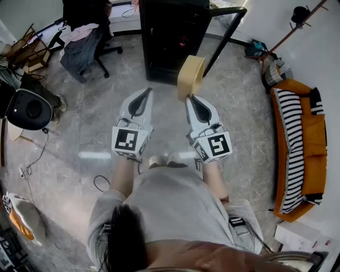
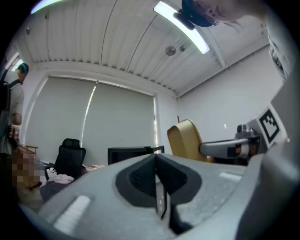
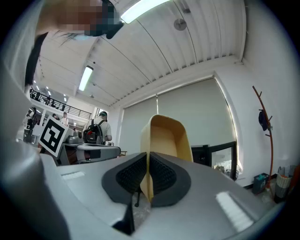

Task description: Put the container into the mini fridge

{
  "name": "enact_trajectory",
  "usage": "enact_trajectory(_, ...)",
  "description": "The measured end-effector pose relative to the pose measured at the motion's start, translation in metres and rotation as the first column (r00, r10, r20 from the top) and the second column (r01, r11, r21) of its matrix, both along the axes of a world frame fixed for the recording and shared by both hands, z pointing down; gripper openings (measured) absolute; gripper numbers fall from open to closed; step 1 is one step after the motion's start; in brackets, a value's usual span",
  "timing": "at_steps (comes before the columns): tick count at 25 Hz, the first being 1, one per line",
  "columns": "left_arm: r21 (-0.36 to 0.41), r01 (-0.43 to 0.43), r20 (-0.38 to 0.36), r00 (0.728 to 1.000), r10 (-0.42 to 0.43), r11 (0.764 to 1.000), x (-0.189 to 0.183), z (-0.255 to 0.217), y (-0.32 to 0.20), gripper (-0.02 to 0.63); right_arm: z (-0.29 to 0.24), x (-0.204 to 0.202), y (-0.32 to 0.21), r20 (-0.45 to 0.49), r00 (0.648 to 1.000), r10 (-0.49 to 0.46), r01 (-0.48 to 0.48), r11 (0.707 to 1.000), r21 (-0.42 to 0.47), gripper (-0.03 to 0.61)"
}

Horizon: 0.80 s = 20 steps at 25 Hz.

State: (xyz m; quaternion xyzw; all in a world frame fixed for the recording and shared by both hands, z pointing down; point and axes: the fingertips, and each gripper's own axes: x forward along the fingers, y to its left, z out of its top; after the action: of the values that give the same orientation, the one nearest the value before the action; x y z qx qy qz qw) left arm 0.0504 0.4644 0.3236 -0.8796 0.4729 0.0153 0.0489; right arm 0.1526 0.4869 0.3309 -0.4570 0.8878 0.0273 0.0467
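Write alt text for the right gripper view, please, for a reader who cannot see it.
The right tongs are shut on one wall of a tan container, which rises upright beyond them. Behind it stands a black mini fridge with its door open; the left tongs show at the left.

The grey tiled floor (image 1: 74,122) carries mini fridge (image 1: 170,40), office chair (image 1: 82,13), orange sofa (image 1: 313,154).

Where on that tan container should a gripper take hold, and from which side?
Grip the container by its thin rim wall from the open side, one jaw inside, one outside, as the right gripper does; the body looks too wide to span.
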Motion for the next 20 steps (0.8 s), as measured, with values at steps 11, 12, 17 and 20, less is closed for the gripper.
enact_trajectory(11,0.005,-0.001,-0.004,1.0,0.001,1.0,0.012,0.002,-0.008,0.002,0.003,0.007,-0.01,-0.009,1.0,-0.005,0.005,1.0,0.008,0.015)
enact_trajectory(12,0.008,-0.003,0.0,1.0,0.003,1.0,0.013,0.001,-0.009,0.002,0.003,0.009,-0.012,-0.007,1.0,-0.006,0.006,1.0,0.008,0.015)
enact_trajectory(17,0.024,-0.004,0.016,1.0,0.004,1.0,0.023,0.0,-0.018,0.002,0.006,0.02,-0.021,-0.005,1.0,-0.011,0.011,1.0,0.013,0.015)
enact_trajectory(20,0.029,-0.004,0.022,1.0,0.003,1.0,0.029,0.001,-0.024,0.002,0.007,0.03,-0.027,-0.017,1.0,-0.013,0.014,1.0,0.023,0.015)
